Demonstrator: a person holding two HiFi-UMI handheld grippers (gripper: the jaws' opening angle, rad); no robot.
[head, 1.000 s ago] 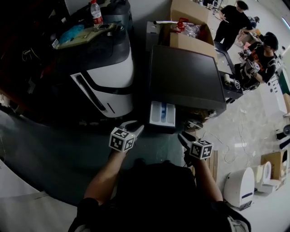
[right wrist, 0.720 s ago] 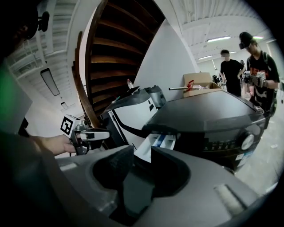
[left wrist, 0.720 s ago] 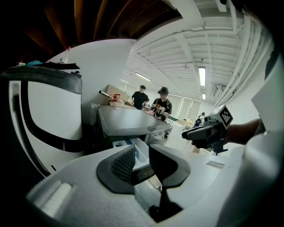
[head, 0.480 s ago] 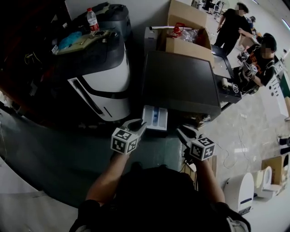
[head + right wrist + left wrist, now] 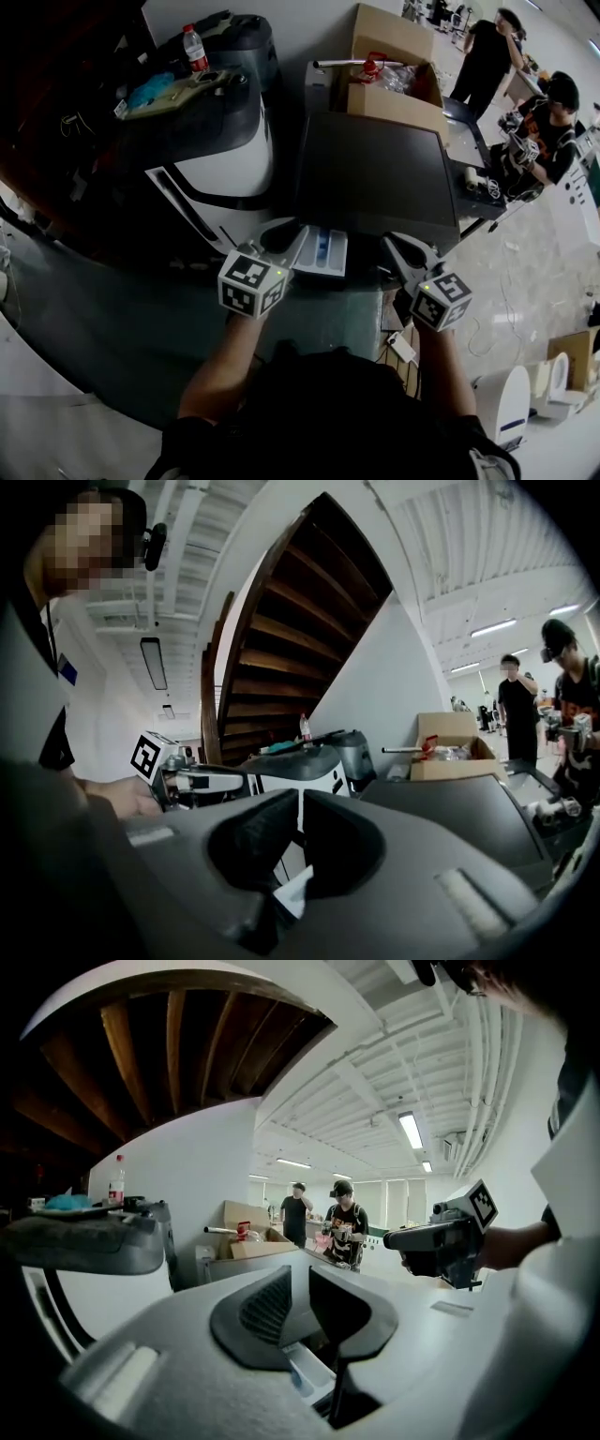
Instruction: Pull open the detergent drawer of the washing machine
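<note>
The dark-topped washing machine (image 5: 375, 173) stands ahead, and its white and blue detergent drawer (image 5: 322, 253) sticks out of the front. My left gripper (image 5: 284, 235) hangs by the drawer's left side. Its jaws have just been closing and are still a narrow gap apart with nothing between them. My right gripper (image 5: 395, 246) hangs to the right of the drawer. Its jaws have just been closing too and now meet, empty. In the left gripper view the drawer (image 5: 307, 1379) shows below the left gripper (image 5: 300, 1283). In the right gripper view the machine's top (image 5: 469, 808) lies beyond the right gripper (image 5: 300, 810).
A white and dark appliance (image 5: 220, 169) stands left of the washer, with a bottle (image 5: 195, 47) on top. An open cardboard box (image 5: 394, 66) sits behind the washer. Two people (image 5: 553, 117) stand at the back right. A white toilet-like unit (image 5: 511, 398) is on the floor at the right.
Both grippers have moved up from below the drawer's front to either side of it. Their jaws stand narrower than before. The drawer stays pulled out.
</note>
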